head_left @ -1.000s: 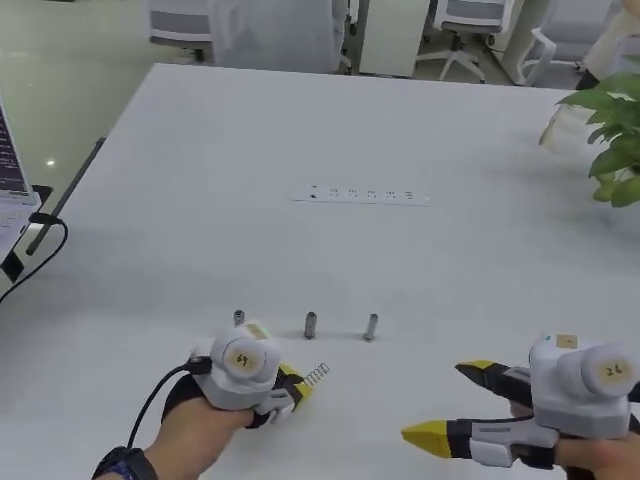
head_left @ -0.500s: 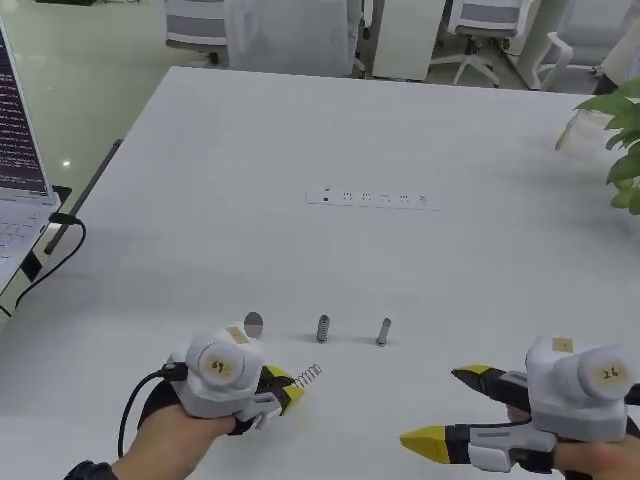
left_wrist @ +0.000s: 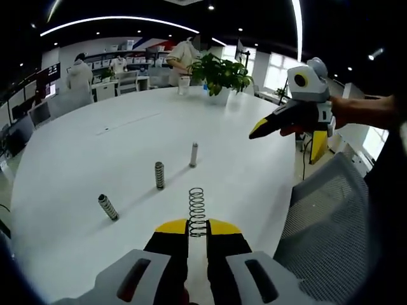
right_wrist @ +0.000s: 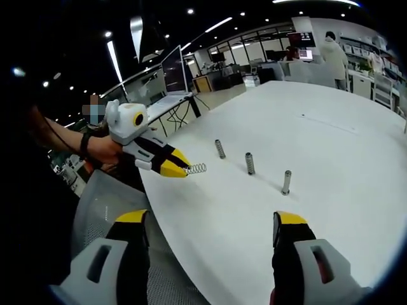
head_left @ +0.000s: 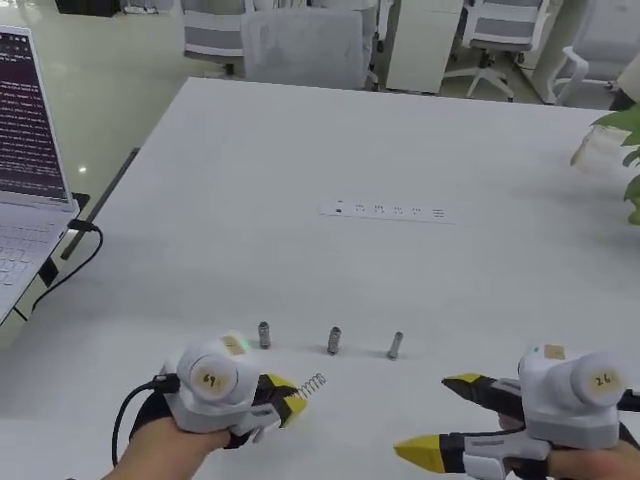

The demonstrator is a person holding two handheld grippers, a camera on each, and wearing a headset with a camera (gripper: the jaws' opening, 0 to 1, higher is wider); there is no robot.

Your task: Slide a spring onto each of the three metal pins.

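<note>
The bench (head_left: 300, 150) is smooth, matt white; the pins (head_left: 395, 345) are dull grey metal; the spring (head_left: 313, 383) is bright wire; the fingers (head_left: 282, 392) are yellow plastic.

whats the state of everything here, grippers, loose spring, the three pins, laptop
left gripper: shut on the spring
right gripper: open, empty
spring: held by one end, off the table
left pin: spring on it
middle pin: spring on it
right pin: bare
laptop: open, screen lit

head view: looked forward and down from above the near edge of the table (head_left: 300, 150), farthest off
left gripper view: sat low over the tabletop, faced the three pins (left_wrist: 159, 175) close up
right gripper view: low, faced pins and left gripper (right_wrist: 180, 170)
shared: pin row, all three
</note>
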